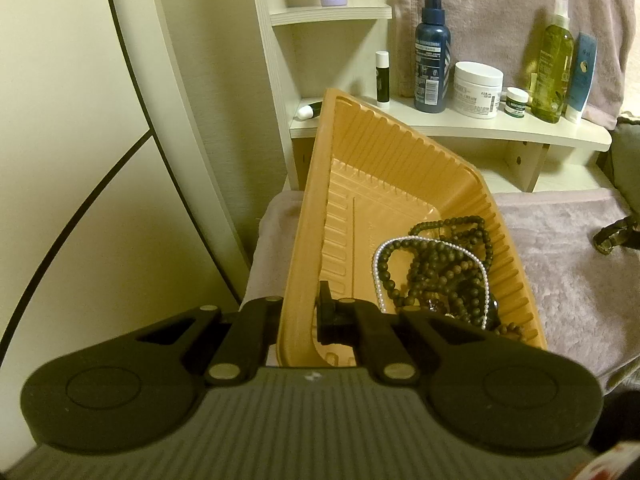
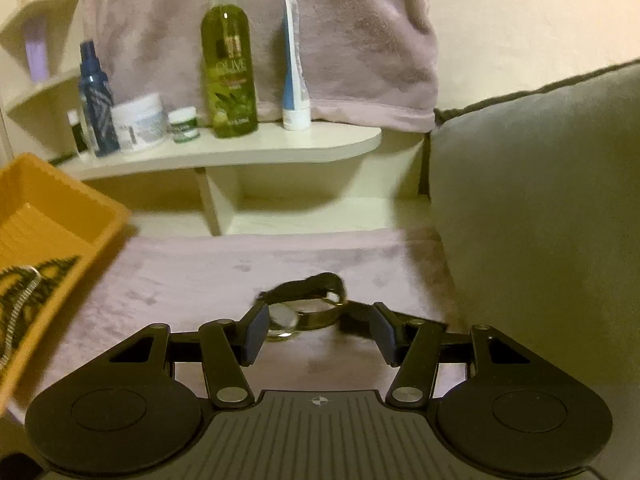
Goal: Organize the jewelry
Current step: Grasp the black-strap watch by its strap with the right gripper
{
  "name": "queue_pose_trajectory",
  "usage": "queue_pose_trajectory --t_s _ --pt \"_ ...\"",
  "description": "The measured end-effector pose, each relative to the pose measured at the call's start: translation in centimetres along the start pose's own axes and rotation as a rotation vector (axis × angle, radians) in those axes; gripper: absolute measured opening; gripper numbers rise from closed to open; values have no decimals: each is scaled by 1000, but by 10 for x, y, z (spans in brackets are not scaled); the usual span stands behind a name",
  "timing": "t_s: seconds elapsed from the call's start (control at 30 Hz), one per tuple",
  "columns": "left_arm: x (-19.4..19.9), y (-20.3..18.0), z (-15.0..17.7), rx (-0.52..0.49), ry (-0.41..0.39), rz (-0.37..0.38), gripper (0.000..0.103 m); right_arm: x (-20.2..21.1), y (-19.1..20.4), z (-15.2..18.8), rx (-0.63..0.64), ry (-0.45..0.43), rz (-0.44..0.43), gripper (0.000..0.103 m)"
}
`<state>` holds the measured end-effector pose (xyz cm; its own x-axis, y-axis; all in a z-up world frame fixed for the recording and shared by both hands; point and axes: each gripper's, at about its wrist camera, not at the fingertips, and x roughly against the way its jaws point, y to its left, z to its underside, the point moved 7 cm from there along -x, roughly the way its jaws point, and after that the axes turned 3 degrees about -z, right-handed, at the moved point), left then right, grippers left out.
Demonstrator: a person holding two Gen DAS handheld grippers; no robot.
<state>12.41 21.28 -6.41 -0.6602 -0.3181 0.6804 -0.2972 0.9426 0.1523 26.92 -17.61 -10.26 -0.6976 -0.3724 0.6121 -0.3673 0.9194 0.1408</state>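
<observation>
An orange plastic tray [image 1: 360, 168] is tilted up, and my left gripper [image 1: 300, 320] is shut on its near left wall. Dark bead necklaces [image 1: 440, 272] and a white pearl strand [image 1: 378, 280] lie heaped in the tray's lower right corner. The same tray [image 2: 52, 216] shows at the left of the right wrist view. A wristwatch [image 2: 304, 308] with a dark strap lies on the pink cloth [image 2: 200, 280]. My right gripper [image 2: 320, 330] stands open just before it, the watch face close to the left finger pad [image 2: 256, 332]; the pads do not press it.
A cream shelf [image 2: 240, 144] behind carries a green bottle [image 2: 230, 60], a blue spray bottle [image 1: 432, 52], a white cream jar [image 1: 478, 88], a small jar [image 1: 516, 100] and a tube [image 2: 294, 64]. A grey cushion [image 2: 540, 200] rises at the right. A cream panel [image 1: 80, 120] stands left.
</observation>
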Motion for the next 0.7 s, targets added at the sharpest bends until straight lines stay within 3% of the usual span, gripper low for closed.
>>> queue_pose_trajectory --t_s 0.23,0.27,0.33,0.53,0.7 --pt "0 0 0 0 0 0 4 -14 -6 3 101 13 33 55" --pt "0 0 0 0 0 0 4 -15 -6 3 118 14 34 52" --pt "0 0 0 0 0 0 4 -19 -4 2 149 19 36 37" --pt "-1 2 1 0 1 0 4 -23 3 0 206 20 47 15" --pt "-1 1 1 -1 1 0 4 -21 6 -1 204 11 44 8"
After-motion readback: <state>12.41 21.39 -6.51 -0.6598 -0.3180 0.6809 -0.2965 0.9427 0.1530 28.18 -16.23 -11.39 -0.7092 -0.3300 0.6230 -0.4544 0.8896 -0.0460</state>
